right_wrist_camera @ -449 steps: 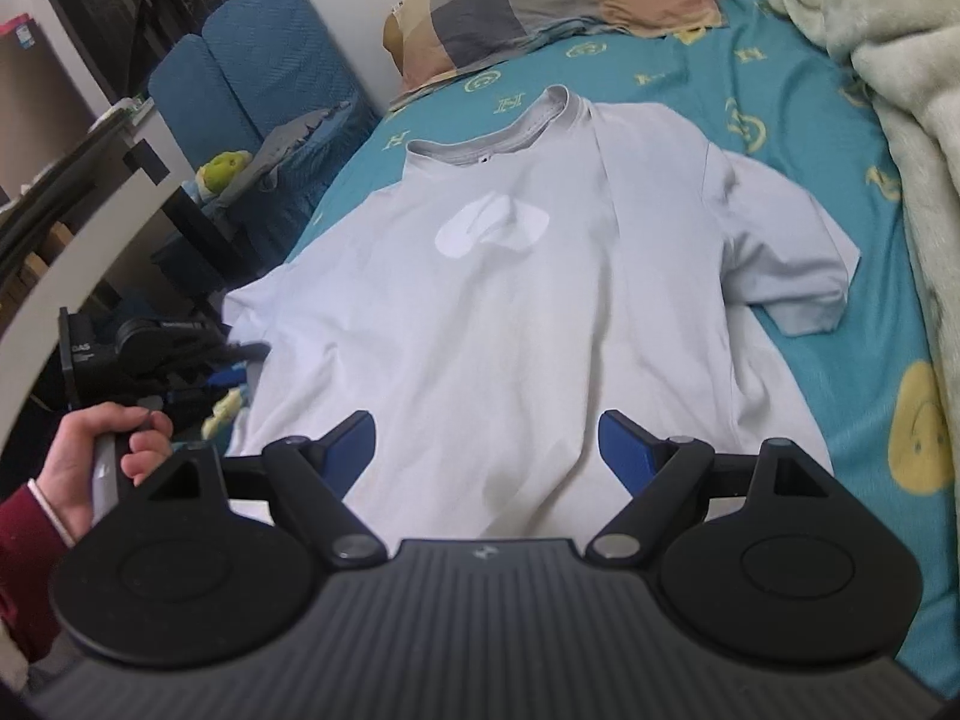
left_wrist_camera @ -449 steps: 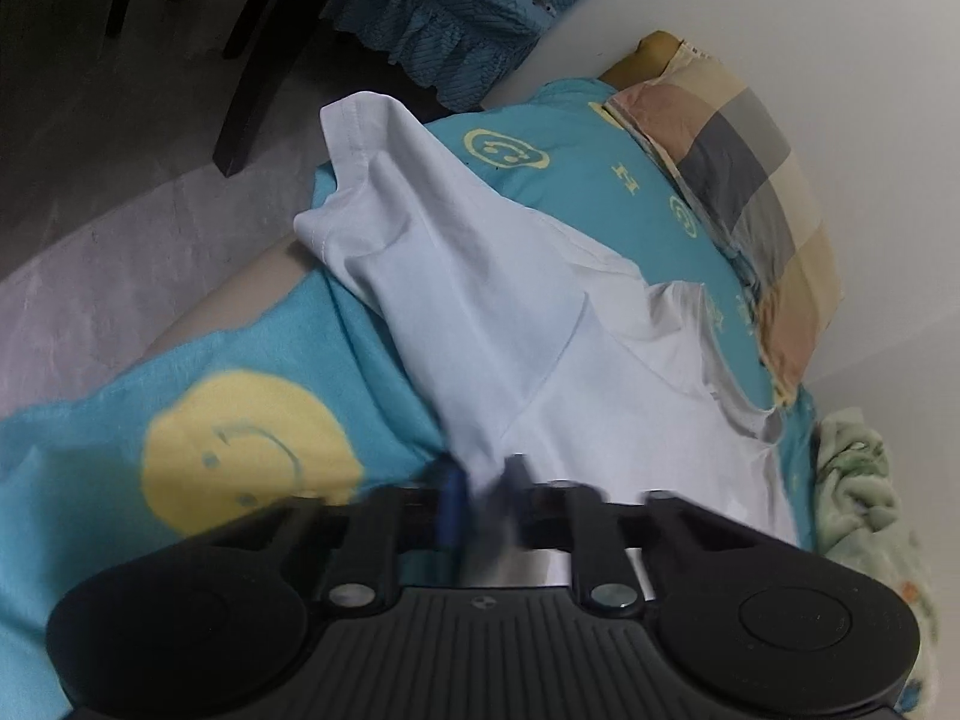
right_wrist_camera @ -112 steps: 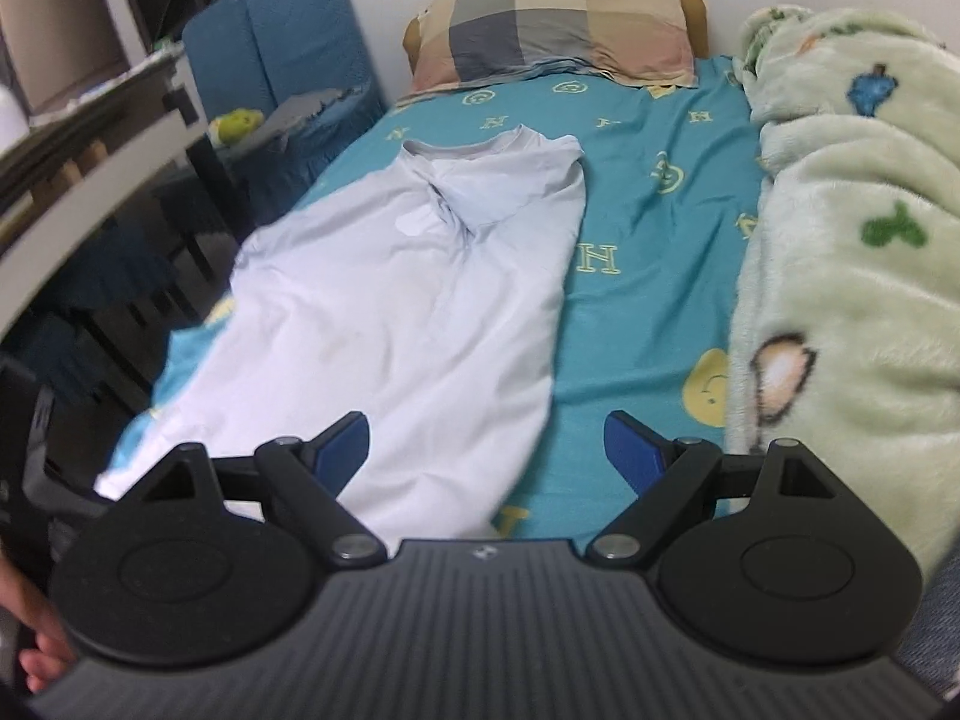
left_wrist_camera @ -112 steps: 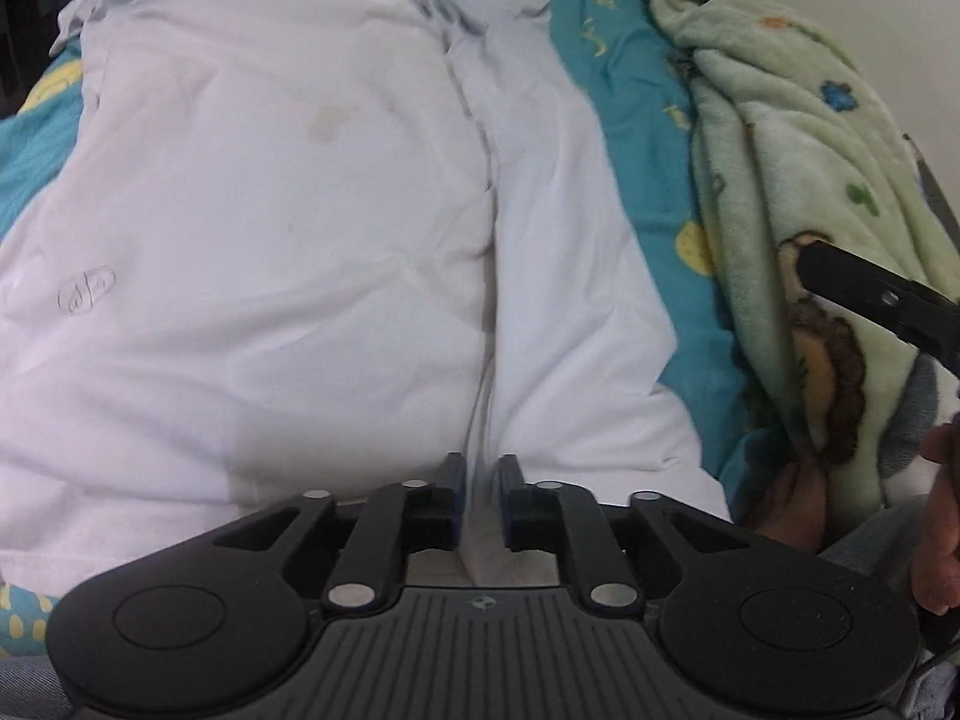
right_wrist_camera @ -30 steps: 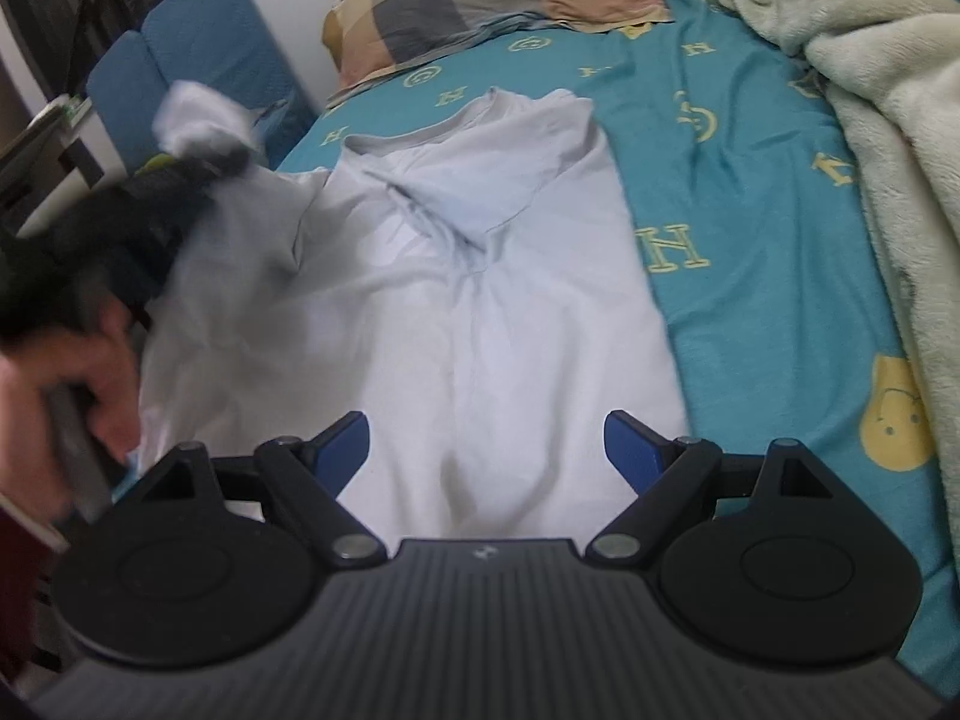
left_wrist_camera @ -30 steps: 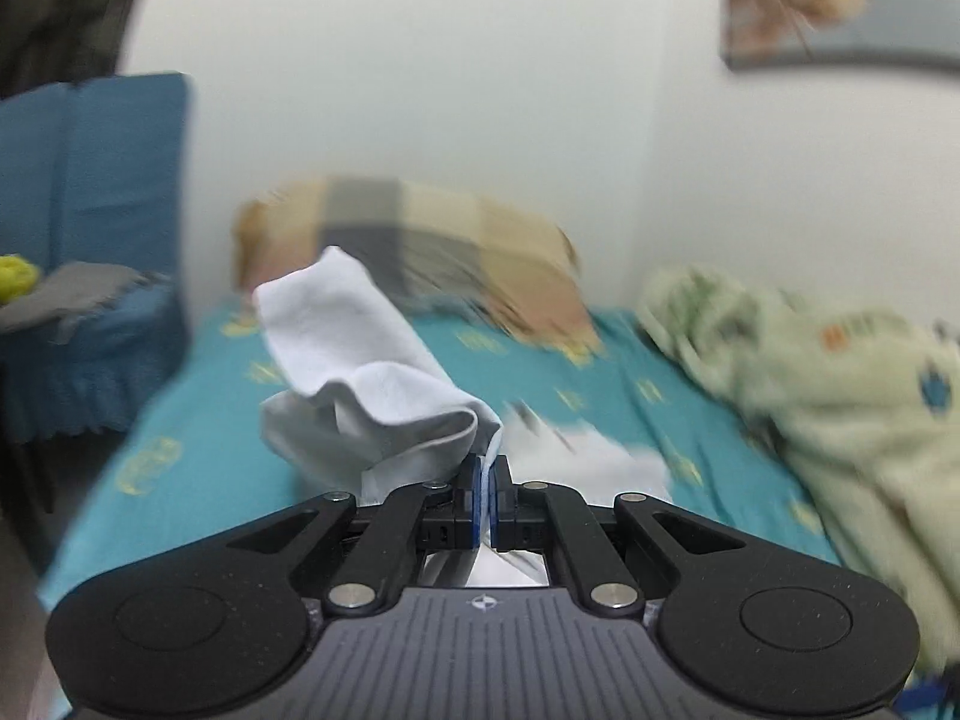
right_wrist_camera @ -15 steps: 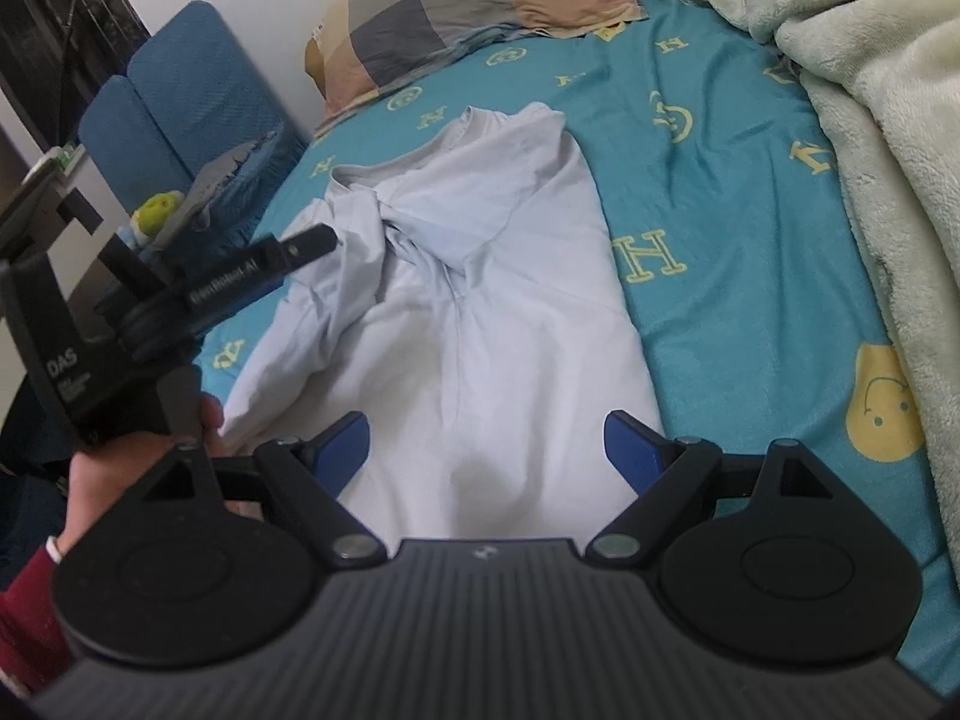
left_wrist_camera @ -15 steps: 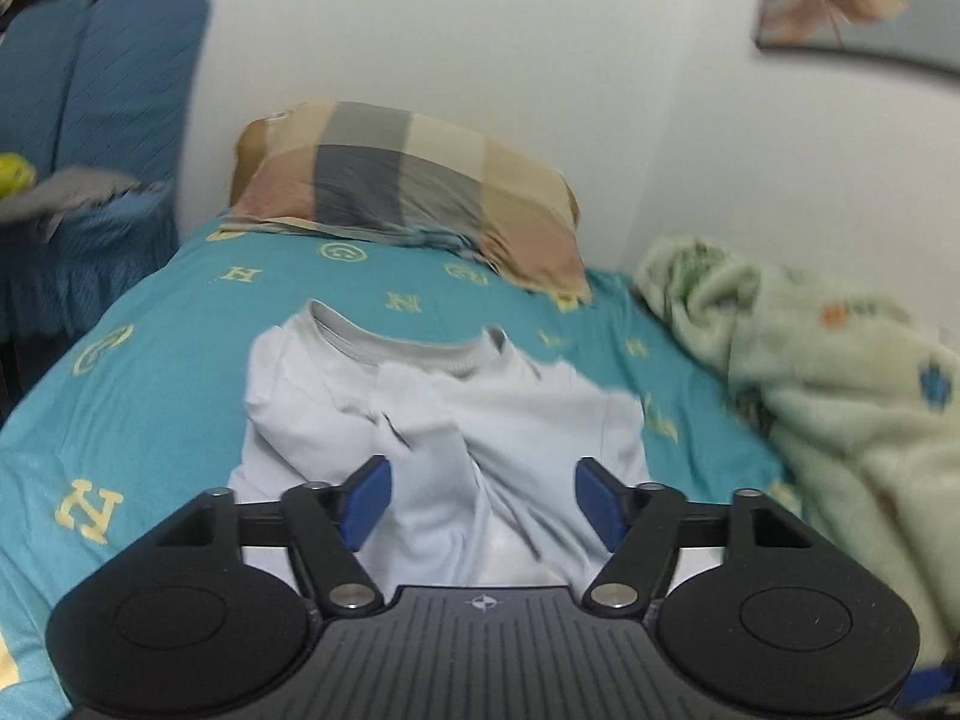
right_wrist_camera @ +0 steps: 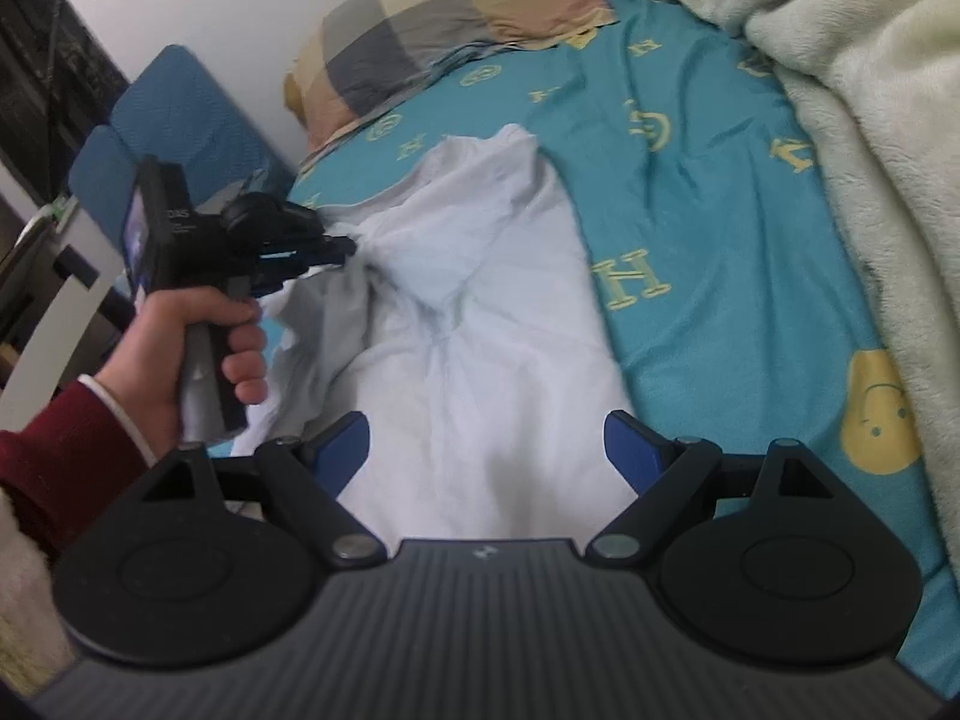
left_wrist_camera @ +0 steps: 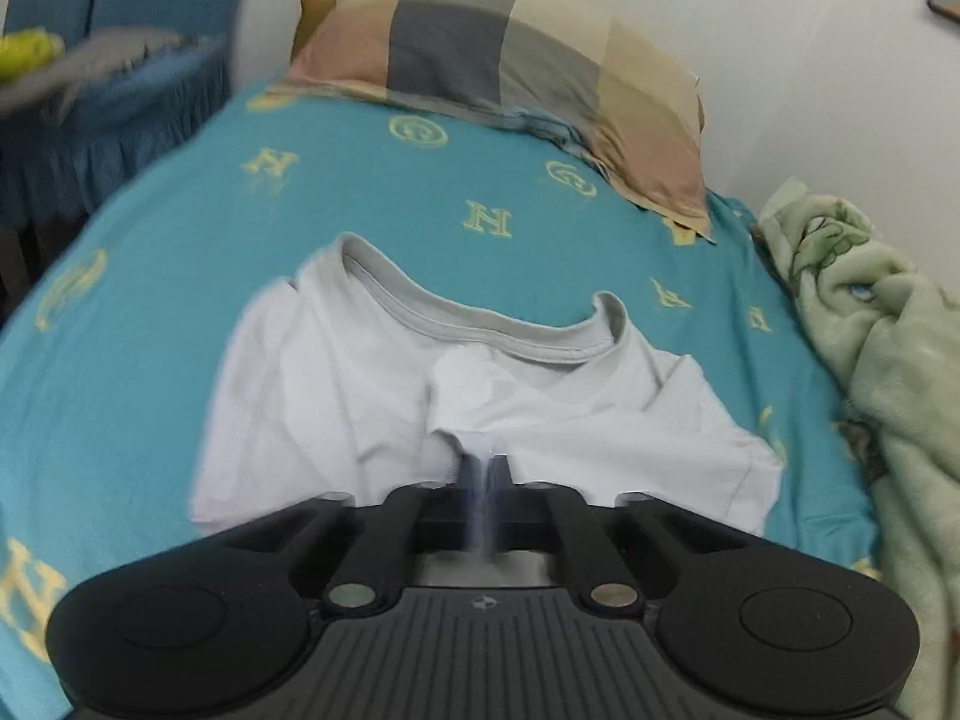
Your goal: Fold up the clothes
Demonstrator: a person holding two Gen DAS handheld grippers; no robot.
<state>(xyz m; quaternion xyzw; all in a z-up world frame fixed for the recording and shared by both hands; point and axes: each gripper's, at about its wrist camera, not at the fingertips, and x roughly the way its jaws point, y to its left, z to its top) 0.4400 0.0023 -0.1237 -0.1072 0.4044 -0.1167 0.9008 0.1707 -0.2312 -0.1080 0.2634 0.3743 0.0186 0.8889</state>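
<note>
White T-shirt on bed: left tongs pinching its fabric, right tongs wide, empty.

One white cotton T-shirt, one checked beige-and-grey pillow, one pale green fleece blanket and two black two-finger grippers were there.

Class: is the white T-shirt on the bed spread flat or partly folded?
Partly folded: the T-shirt lies narrowed, sides and sleeves turned inward, on the bed.
</note>
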